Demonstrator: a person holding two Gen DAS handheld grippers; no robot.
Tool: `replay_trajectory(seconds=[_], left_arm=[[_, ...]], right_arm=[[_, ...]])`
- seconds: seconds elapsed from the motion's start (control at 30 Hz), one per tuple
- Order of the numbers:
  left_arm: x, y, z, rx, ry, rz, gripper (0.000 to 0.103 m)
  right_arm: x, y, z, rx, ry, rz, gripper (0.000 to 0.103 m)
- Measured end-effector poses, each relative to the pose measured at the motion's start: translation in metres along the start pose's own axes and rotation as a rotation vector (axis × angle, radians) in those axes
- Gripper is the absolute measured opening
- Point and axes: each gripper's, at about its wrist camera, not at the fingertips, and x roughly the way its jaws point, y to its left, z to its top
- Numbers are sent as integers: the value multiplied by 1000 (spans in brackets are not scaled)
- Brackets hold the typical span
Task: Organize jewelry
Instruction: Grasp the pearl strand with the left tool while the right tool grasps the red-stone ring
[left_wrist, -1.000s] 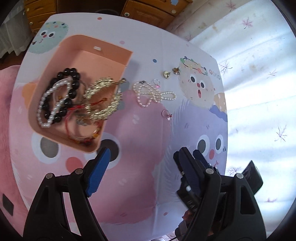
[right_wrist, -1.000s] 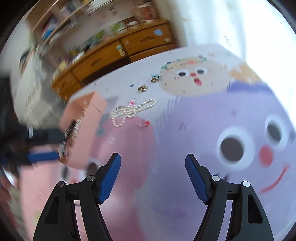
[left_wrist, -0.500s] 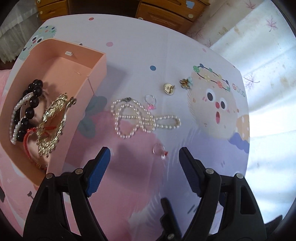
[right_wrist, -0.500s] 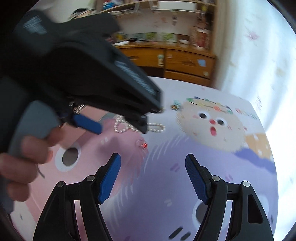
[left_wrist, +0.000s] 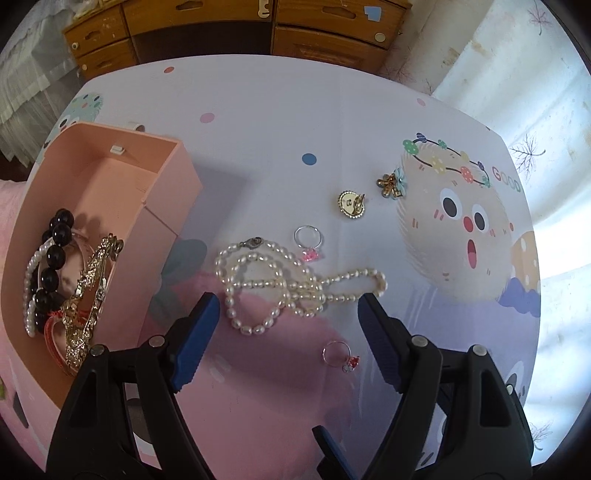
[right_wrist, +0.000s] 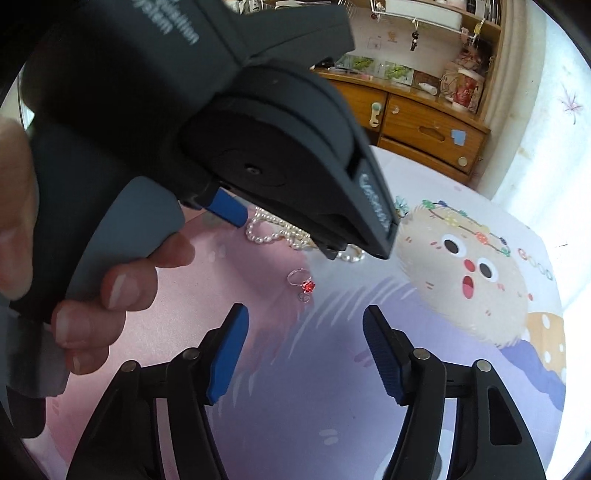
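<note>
A: On the cartoon-printed tablecloth (left_wrist: 280, 122), what does the left wrist view give you?

B: The left gripper (left_wrist: 288, 314) hangs over the pearl necklace (left_wrist: 284, 284), jaws spread wide and nothing between the pads. The necklace lies looped on the cloth just beyond the fingertips. To its left stands the pink box (left_wrist: 162, 206), holding black beads (left_wrist: 55, 251), a white pearl bracelet (left_wrist: 27, 291) and a gold chain (left_wrist: 88, 295). Beyond the necklace lie a pink-stone ring (left_wrist: 310, 243), a gold round earring (left_wrist: 351, 205) and a gold flower earring (left_wrist: 391, 183). A red-stone ring (left_wrist: 341, 356) lies near the right fingertip.

A: And the right wrist view?

B: It shows neither the box nor the pink-stone ring. The left tool's dark body fills the upper left, with a hand (right_wrist: 110, 295) wrapped round its grip. The right gripper (right_wrist: 304, 328) is unclenched; its jaws have just been closing somewhat, with nothing between them. The red-stone ring (right_wrist: 303, 282) lies on the cloth just ahead of them, apart from the pads. Part of the necklace (right_wrist: 280, 232) peeks out under the left tool.
</note>
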Motion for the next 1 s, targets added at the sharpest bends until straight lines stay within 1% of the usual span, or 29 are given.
replay_trajectory(seconds=[0.13, 0.2, 0.3, 0.33, 0.37, 0.4, 0.43, 0.47, 0.53, 0.63, 0.67, 0.77, 0.87, 0.93, 0.97, 1.0], left_arm=[[4, -6, 4, 29, -20, 24, 75], [5, -7, 4, 37, -36, 18, 74], [4, -6, 6, 16, -52, 18, 64], [3, -5, 7, 13, -57, 16, 58], [2, -5, 7, 11, -63, 11, 47], [2, -4, 8, 10, -69, 7, 40], [1, -4, 9, 12, -73, -8, 28], [-3, 1, 6, 14, -71, -17, 19], [-4, 3, 7, 21, -69, -17, 11], [-7, 11, 5, -2, -65, -49, 9], [-8, 13, 6, -9, -68, -60, 3], [-14, 16, 2, -4, -79, -76, 3], [-18, 21, -4, -25, -72, -102, 3], [-23, 26, -7, -41, -81, -120, 3], [-25, 27, -9, -41, -90, -114, 3], [-27, 28, -11, -36, -98, -101, 3]], right_arm=[[9, -1, 2, -9, 1, 14, 60], [13, -2, 3, -21, -5, 19, 58], [21, -3, 5, -26, 12, 29, 56], [22, -4, 5, -24, 16, 35, 55], [25, -6, 6, -21, 19, 39, 55], [26, -8, 6, -19, 19, 41, 55], [27, -8, 7, -18, 18, 43, 55], [29, -9, 7, -18, 17, 47, 55], [33, -11, 9, -19, 20, 48, 55], [39, -14, 11, -22, 23, 56, 54], [42, -14, 12, -25, 23, 54, 52], [47, -20, 13, -23, 21, 51, 47], [56, -22, 23, -20, 19, 44, 39], [59, -25, 25, -28, 10, 51, 30], [61, -25, 25, -37, 9, 53, 24], [65, -28, 29, -45, 11, 51, 20]])
